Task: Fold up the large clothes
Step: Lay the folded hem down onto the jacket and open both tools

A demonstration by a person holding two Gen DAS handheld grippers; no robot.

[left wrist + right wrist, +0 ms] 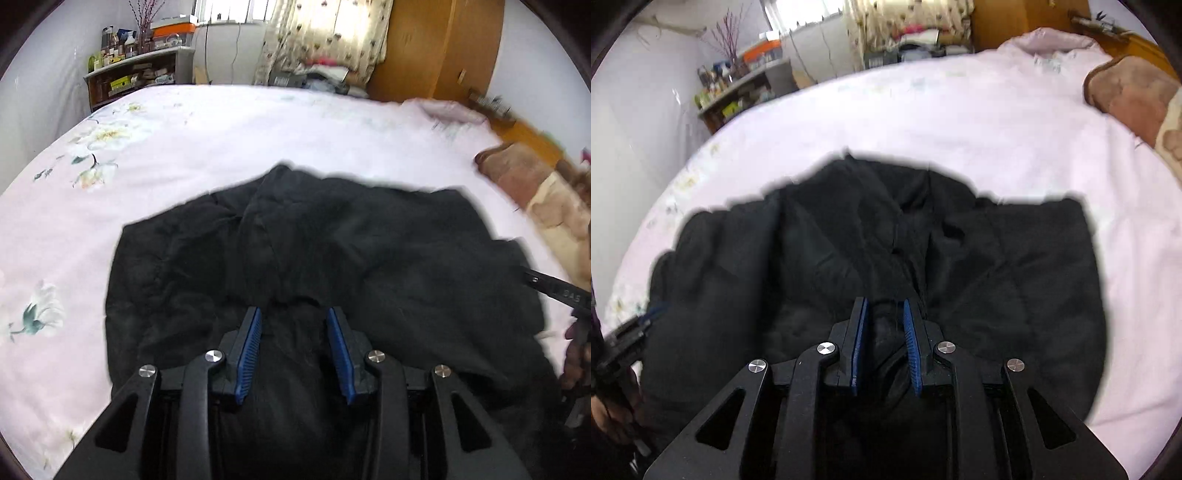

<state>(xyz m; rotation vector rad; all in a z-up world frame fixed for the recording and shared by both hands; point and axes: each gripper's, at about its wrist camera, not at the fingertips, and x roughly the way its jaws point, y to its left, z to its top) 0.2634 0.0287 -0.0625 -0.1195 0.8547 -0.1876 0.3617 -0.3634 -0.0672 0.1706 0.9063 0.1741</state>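
Observation:
A large black padded garment (pixel 332 251) lies bunched on the pink floral bedsheet (pixel 184 140); it also fills the right wrist view (pixel 849 243). My left gripper (pixel 294 314) sits over its near edge with a bulge of black cloth between the blue pads, jaws a hand-width apart. My right gripper (pixel 885 304) has its blue pads closer together, pinching a fold of the black cloth. Each gripper shows at the edge of the other's view, the right one (pixel 554 291) and the left one (pixel 631 332).
A brown and cream blanket (pixel 535 184) lies at the bed's right side, also seen in the right wrist view (pixel 1137 99). A cluttered shelf (pixel 136 70) stands beyond the far left corner, a wooden wardrobe (pixel 436 48) beyond the far right.

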